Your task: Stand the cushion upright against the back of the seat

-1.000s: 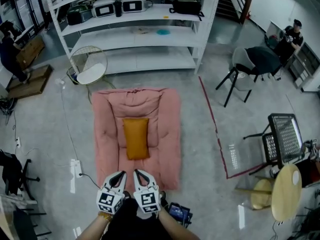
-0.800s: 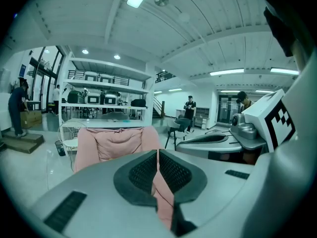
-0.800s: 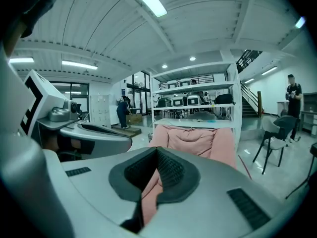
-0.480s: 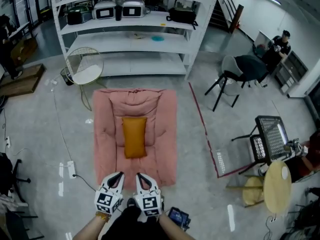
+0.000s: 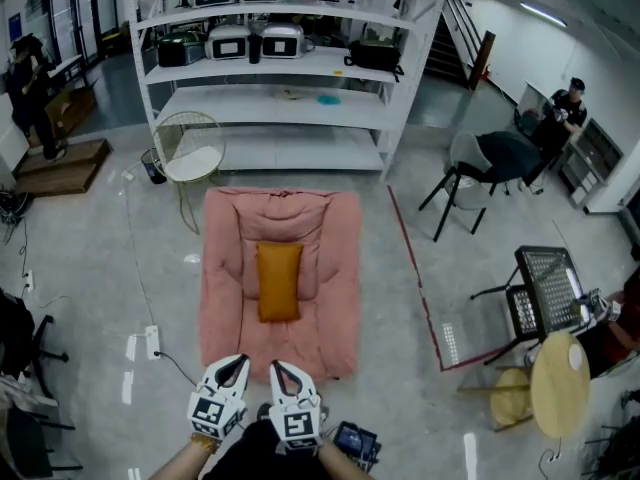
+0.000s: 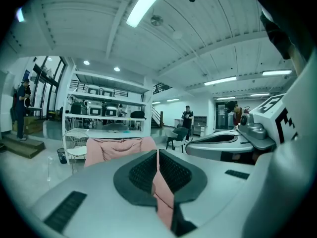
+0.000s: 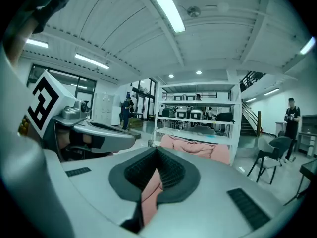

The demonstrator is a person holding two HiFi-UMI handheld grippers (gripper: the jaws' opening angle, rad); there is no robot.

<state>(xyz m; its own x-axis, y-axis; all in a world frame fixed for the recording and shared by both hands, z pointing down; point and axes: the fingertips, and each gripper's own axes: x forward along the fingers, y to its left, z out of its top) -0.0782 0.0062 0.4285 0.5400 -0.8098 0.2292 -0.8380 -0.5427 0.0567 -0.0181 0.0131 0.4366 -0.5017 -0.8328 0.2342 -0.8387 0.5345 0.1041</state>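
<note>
Orange cushion (image 5: 279, 280) is lying flat along the middle of the pink seat (image 5: 225, 268), which is sitting on the floor (image 5: 110, 268). Left tongs (image 5: 233, 368) and right tongs (image 5: 281, 372) are hovering side by side at the seat's near edge, both pressed together and gripping nothing.

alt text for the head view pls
An orange cushion lies flat on a pink floor seat, seen from above. The left hand-held gripper and the right hand-held gripper, both shut and empty, point at the seat's front edge from the bottom of the picture. White shelving stands beyond the seat.
</note>
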